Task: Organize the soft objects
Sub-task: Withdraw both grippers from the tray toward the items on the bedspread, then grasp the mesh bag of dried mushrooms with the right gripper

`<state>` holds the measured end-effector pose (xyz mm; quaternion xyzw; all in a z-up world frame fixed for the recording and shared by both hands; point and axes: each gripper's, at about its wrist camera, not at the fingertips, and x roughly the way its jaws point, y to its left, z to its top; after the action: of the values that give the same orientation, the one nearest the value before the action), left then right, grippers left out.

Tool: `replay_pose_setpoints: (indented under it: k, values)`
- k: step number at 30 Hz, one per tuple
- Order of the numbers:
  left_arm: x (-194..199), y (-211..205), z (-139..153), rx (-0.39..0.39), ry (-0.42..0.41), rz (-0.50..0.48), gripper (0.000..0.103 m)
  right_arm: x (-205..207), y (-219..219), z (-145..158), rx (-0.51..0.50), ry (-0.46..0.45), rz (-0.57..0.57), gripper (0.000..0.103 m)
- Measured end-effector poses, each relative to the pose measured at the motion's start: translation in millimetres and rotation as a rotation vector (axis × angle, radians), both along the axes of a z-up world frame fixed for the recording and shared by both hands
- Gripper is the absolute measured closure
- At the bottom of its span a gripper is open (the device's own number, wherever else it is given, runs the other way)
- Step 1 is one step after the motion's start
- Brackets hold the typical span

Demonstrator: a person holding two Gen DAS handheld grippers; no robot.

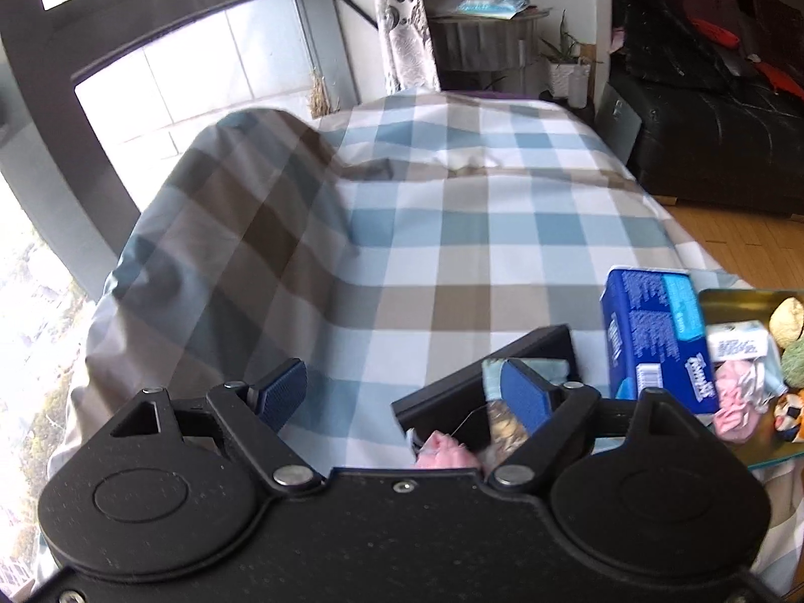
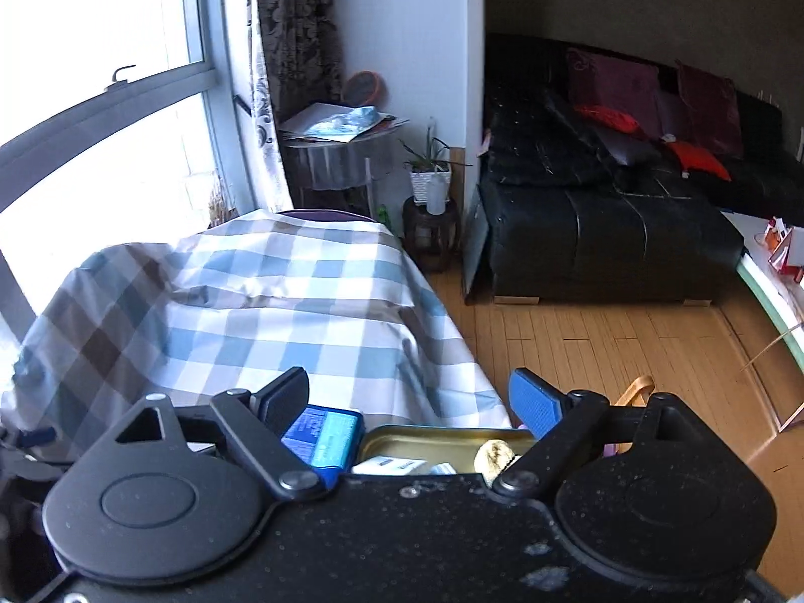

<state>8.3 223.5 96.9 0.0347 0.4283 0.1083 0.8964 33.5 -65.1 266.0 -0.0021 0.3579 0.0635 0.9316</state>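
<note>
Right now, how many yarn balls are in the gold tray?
2: a cream yarn ball at the gold tray's far right, a green yarn ball beside it. Others may be hidden.

The blue tissue pack (image 1: 658, 336) is showing a white brand word, seemingly "Tempo", near its lower edge, beside a barcode. Its small print is staying too blurred to read, as is the writing on the white carton (image 1: 736, 344).

left hand-held gripper (image 1: 404, 389) spread wide; black box (image 1: 467, 392) beneath; blue tissue pack (image 1: 653, 336) upright beside tray (image 1: 723, 301)
</note>
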Motion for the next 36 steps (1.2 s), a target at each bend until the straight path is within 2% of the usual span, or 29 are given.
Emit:
replay_pose_setpoints:
  k: [6, 11, 16, 23, 25, 28, 32, 36]
  values:
    - [2.0, 16.5, -26.8, 0.028, 0.057, 0.004, 0.022, 0.5, 32.2, 28.1, -0.032, 0.079, 0.067, 0.015]
    - [3.8, 19.3, -48.9, 0.031, 0.098, -0.037, 0.022, 6.9, 64.6, 13.1, -0.002, 0.231, 0.112, 0.015]
    - [7.6, 29.1, -61.1, -0.035, 0.116, -0.047, 0.022, 14.4, 109.6, -34.4, 0.000, 0.352, 0.128, 0.015]
    - [15.8, 62.0, -45.2, -0.029, 0.034, 0.000, 0.022, 25.7, 177.4, -134.5, -0.039, 0.501, 0.170, 0.019]
    - [17.5, 74.4, -46.8, -0.058, 0.017, 0.017, 0.022, 24.6, 196.1, -158.9, -0.067, 0.504, 0.194, 0.019]
    - [19.9, 87.0, -57.6, -0.149, 0.019, 0.036, 0.023, 23.6, 217.8, -193.0, -0.081, 0.508, 0.223, 0.019]
    - [22.6, 89.3, -67.4, -0.179, 0.020, 0.029, 0.023, 28.7, 229.9, -224.8, -0.033, 0.503, 0.185, 0.020]
    - [23.3, 94.3, -70.3, -0.217, 0.026, 0.041, 0.023, 41.0, 230.4, -245.7, 0.059, 0.486, 0.112, 0.020]
